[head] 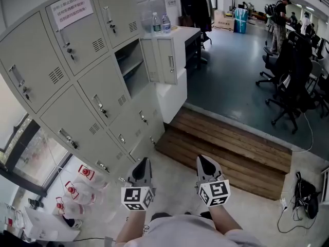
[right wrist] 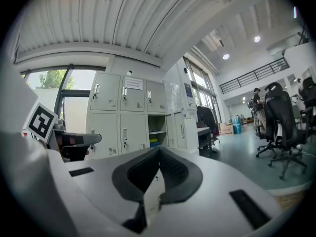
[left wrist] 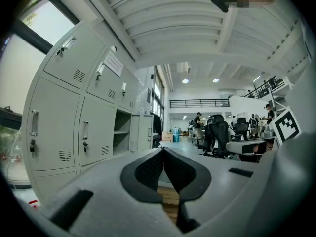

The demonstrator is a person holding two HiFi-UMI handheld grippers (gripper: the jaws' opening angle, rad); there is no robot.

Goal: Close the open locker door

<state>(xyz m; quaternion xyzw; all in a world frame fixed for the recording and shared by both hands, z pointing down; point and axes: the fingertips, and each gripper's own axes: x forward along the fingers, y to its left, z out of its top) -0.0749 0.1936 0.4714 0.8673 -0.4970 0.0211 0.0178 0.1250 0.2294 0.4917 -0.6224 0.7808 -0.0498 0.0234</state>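
Both grippers low, jaws shut, nothing held.
Left gripper (head: 145,162) and right gripper (head: 203,160) are held side by side, pointing forward and level, black ribbed pads pressed together, well short of the lockers. Past them is one slatted wooden step (head: 226,147), then the grey metal locker bank (head: 77,89). One locker door (head: 166,60) hangs open at its far end, beside a white cabinet (head: 172,94) carrying two plastic bottles (head: 160,23).
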